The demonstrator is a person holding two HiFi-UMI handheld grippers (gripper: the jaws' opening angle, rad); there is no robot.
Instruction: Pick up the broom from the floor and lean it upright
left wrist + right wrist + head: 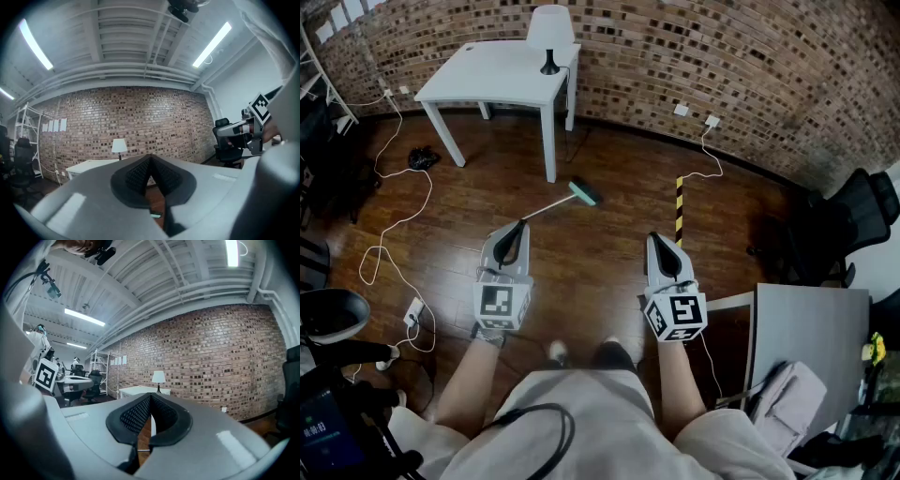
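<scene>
The broom (551,206) lies flat on the wooden floor, its teal head (584,193) toward the white table and its thin handle running back toward me. In the head view my left gripper (522,226) hovers level over the handle's near end, and its jaws are together with nothing in them. Below those shut jaws, the left gripper view (150,159) shows a teal bit of the broom head (154,215) on the floor. My right gripper (655,240) is held level to the right of the broom, shut and empty (151,397).
A white table (502,75) with a lamp (550,37) stands against the brick wall ahead. A yellow-black striped strip (680,206) lies right of the broom. Cables (389,234) and a power strip (413,310) are at left, a grey desk (811,328) and black chair (858,216) at right.
</scene>
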